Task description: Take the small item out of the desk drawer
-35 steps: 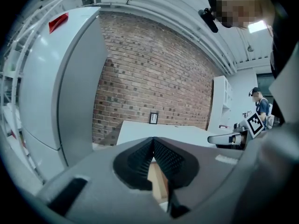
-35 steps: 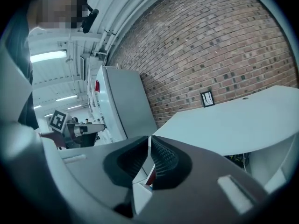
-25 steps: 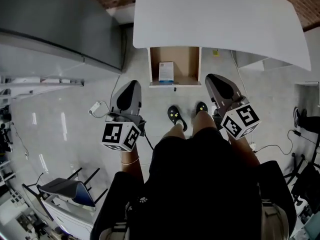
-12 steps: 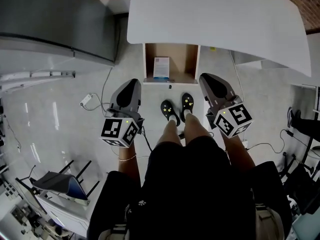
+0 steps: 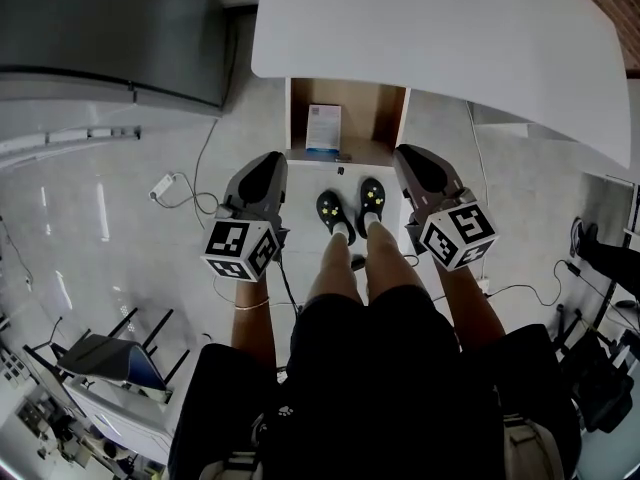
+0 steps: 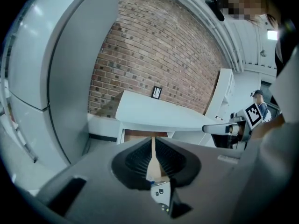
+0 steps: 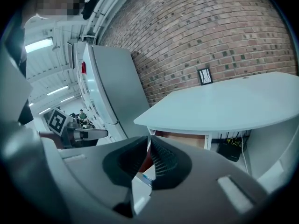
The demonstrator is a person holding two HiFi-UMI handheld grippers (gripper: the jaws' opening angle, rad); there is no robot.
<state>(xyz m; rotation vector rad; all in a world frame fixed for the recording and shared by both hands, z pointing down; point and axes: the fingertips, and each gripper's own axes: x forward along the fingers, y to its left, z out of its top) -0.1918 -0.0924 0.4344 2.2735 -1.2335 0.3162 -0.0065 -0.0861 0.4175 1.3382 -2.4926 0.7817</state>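
Note:
A white desk (image 5: pixel 430 38) stands ahead with its wooden drawer (image 5: pixel 375 118) pulled open below the front edge. A small white and blue item (image 5: pixel 323 128) lies at the drawer's left side. My left gripper (image 5: pixel 266 166) hovers just left of the drawer front and my right gripper (image 5: pixel 408 158) just right of it, both apart from it. In the left gripper view the jaws (image 6: pixel 153 146) are opening, with a thin slit and nothing between them. In the right gripper view the jaws (image 7: pixel 148 146) nearly touch, just starting to part, empty.
A tall grey cabinet (image 5: pixel 100 28) stands at the left. A plug and cable (image 5: pixel 165 185) lie on the floor left of the drawer. The person's shoes (image 5: pixel 350 208) are below the drawer front. A chair (image 5: pixel 110 363) is at the lower left.
The person has stepped closer to the desk. Both grippers have come up level with the drawer front, one at each side. The left jaws have parted slightly.

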